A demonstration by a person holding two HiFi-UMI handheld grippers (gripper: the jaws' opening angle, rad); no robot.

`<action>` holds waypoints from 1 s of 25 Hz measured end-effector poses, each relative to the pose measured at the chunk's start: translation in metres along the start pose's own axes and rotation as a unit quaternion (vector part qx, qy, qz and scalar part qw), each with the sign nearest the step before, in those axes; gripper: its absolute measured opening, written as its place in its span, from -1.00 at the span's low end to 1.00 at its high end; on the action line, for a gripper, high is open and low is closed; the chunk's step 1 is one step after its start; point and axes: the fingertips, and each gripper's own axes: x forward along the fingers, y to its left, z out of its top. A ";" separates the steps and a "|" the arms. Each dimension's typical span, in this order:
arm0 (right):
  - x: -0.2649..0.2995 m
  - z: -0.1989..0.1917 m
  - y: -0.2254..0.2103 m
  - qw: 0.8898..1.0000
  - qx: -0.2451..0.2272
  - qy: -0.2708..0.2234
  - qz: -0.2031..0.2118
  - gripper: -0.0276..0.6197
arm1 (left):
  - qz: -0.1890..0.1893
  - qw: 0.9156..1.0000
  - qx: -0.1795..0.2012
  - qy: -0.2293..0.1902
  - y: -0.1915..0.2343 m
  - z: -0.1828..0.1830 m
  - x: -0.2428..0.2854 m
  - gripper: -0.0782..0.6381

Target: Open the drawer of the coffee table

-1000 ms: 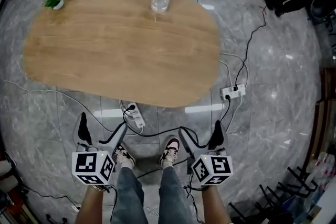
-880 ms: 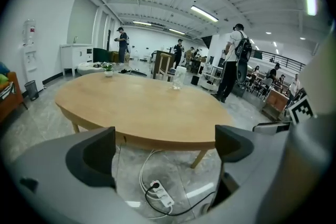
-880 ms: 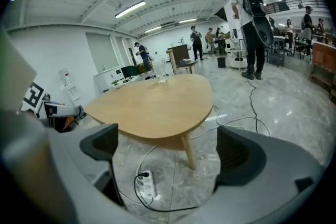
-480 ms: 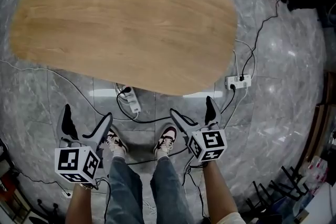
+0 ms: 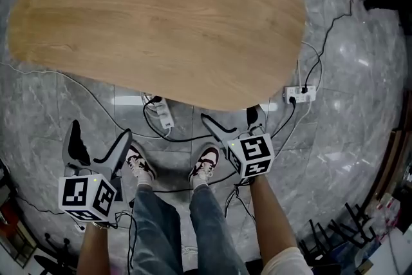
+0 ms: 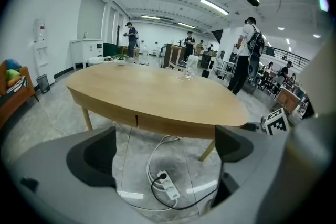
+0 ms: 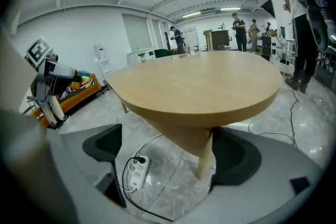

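A pale-wood oval coffee table (image 5: 161, 16) is shown, its shut drawer (image 6: 157, 124) marked by a dark seam in the edge, ahead of both grippers and untouched. The fingers of the left gripper (image 5: 101, 132) are spread wide and empty. Those of the right gripper (image 5: 228, 116), just narrowed slightly, are likewise wide and empty.

Pale wood-grain coffee table (image 5: 161, 22), grey marbled floor (image 5: 347, 138) — white power strip (image 5: 165, 118)
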 end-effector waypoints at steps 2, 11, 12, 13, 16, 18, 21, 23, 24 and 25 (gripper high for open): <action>0.002 -0.001 -0.002 1.000 -0.007 0.001 0.006 0.75 | 0.002 1.000 -0.003 0.000 -0.001 -0.002 0.001 0.83; 0.011 0.005 -0.005 0.998 -0.042 0.002 0.046 0.67 | 0.000 1.000 -0.007 -0.002 -0.013 -0.005 0.003 0.83; 0.011 0.004 -0.006 0.998 -0.046 0.003 0.050 0.64 | 0.000 1.000 -0.009 -0.003 -0.014 -0.006 0.003 0.83; 0.010 0.002 -0.006 0.997 -0.050 0.005 0.053 0.62 | 0.000 1.000 -0.010 -0.003 -0.016 -0.007 0.003 0.83; 0.011 0.001 -0.011 0.996 -0.062 0.010 0.061 0.47 | 0.001 1.000 -0.010 -0.002 -0.021 -0.009 0.005 0.83; 0.010 0.002 -0.016 0.996 -0.067 0.008 0.061 0.32 | 0.003 1.000 -0.012 -0.003 -0.025 -0.009 0.005 0.83; 0.008 0.004 -0.021 0.996 -0.065 0.000 0.058 0.14 | 0.007 1.000 -0.016 -0.006 -0.030 -0.008 0.002 0.83; 0.009 0.005 -0.025 0.997 -0.061 -0.006 0.055 0.02 | 0.009 1.000 -0.019 -0.008 -0.034 -0.007 0.002 0.83; 0.009 0.005 -0.027 0.997 -0.059 -0.008 0.053 -0.04 | 0.011 1.000 -0.021 -0.009 -0.036 -0.007 0.002 0.83; 0.009 0.005 -0.029 0.997 -0.057 -0.009 0.053 -0.10 | 0.012 1.000 -0.023 -0.009 -0.037 -0.007 0.003 0.83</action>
